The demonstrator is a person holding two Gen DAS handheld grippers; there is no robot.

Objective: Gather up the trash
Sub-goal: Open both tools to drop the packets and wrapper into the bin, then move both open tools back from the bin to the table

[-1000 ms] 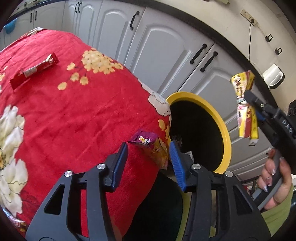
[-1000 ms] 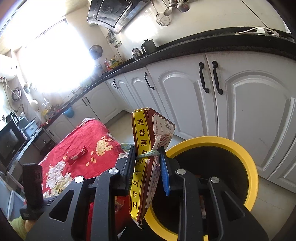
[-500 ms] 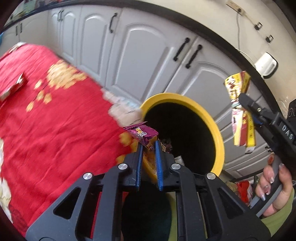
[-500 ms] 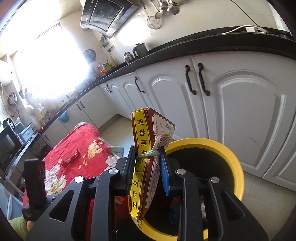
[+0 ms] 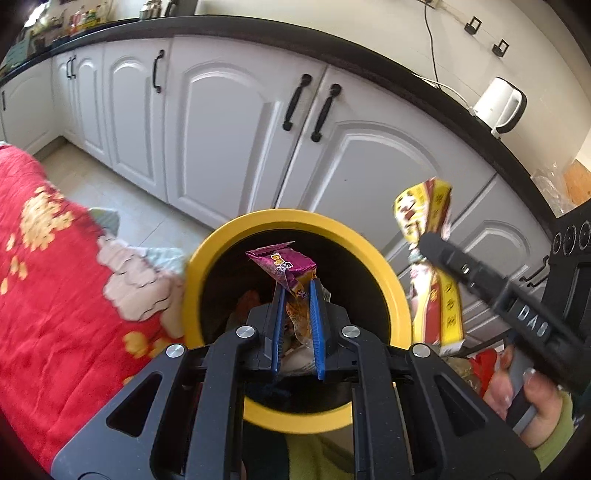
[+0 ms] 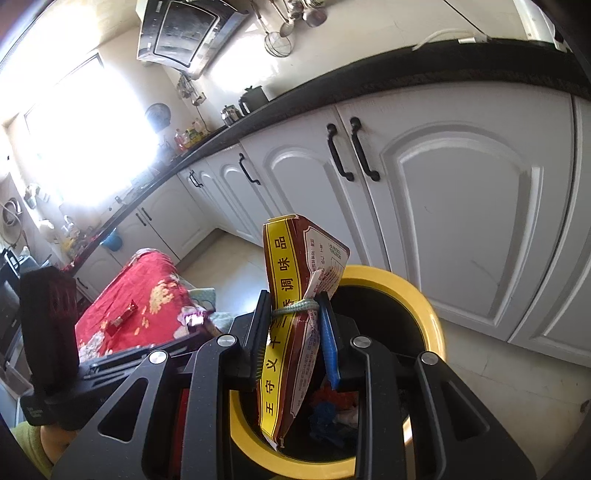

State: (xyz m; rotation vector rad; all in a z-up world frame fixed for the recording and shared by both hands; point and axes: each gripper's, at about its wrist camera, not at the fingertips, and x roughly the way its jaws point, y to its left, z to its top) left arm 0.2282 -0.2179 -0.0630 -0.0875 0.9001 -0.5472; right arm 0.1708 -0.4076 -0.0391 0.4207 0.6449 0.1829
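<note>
Left tool (image 5: 297, 317) clamped on the crinkled purple-and-orange snack wrapper (image 5: 286, 271), already over the mouth of the round yellow-rimmed black bin (image 5: 395, 291). Right tool (image 6: 295, 332) pinches the red-and-yellow seasoning packet (image 6: 295, 295) above the bin's near rim. I'd centre each over the bin, then release. Only the right view shows the red wrapper (image 6: 123, 317) left on the desk's red floral cloth (image 6: 155, 295), beyond the bin.

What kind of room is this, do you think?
Most likely a home kitchen: white cabinets run under a dark countertop, a range hood hangs on the wall with utensils beside it, and a white kettle sits on the counter.
</note>
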